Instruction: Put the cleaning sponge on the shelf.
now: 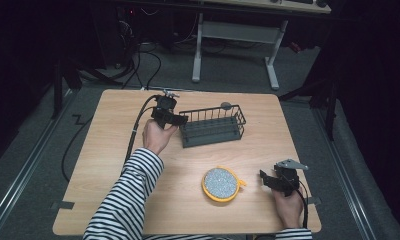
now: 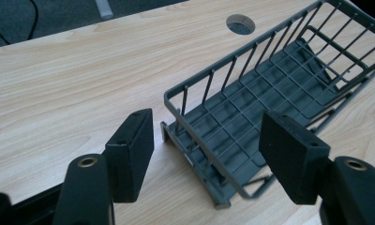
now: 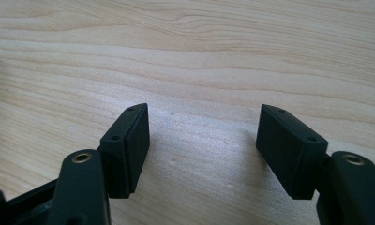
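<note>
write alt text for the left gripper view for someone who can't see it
The left gripper has its two black jaws open around the near end of a dark grey wire basket, with no pad touching it. The basket sits on a light wooden table with a round hole behind it.

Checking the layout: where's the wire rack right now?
In the high view the wire rack sits on the far middle of the table, just right of the left hand-held gripper, with the round yellow-rimmed disc nearer the person.
</note>
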Available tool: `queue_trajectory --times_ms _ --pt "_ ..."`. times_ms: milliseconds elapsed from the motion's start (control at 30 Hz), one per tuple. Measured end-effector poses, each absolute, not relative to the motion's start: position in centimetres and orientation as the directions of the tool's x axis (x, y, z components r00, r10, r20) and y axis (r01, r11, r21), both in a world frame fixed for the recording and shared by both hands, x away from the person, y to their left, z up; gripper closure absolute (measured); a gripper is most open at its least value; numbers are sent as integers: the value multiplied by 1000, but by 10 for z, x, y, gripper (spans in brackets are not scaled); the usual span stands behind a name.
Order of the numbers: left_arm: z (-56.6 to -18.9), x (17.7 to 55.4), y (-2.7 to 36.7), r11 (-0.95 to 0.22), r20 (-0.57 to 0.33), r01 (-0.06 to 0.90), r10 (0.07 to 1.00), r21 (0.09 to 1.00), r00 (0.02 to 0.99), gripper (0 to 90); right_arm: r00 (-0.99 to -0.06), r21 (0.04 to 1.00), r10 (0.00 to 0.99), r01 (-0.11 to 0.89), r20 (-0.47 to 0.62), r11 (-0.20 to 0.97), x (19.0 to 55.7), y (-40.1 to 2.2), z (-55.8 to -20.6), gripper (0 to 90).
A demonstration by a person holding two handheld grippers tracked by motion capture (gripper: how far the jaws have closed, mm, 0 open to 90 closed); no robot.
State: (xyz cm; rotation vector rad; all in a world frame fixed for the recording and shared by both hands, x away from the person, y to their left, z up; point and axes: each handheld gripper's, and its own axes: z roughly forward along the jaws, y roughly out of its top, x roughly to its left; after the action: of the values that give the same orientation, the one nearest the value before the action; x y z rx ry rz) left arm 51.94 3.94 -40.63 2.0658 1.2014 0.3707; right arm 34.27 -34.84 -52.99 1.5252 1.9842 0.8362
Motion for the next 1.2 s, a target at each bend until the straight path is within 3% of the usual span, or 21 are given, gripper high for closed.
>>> queue_trajectory --times_ms 700,1200 --pt "-436 548 24 -316 -70 717 889 622 452 399 -251 726 968 662 -20 186 343 -348 -530 353" --pt "-443 551 21 -334 -43 710 889 620 456 546 -250 725 968 663 -19 185 343 -348 -530 353"
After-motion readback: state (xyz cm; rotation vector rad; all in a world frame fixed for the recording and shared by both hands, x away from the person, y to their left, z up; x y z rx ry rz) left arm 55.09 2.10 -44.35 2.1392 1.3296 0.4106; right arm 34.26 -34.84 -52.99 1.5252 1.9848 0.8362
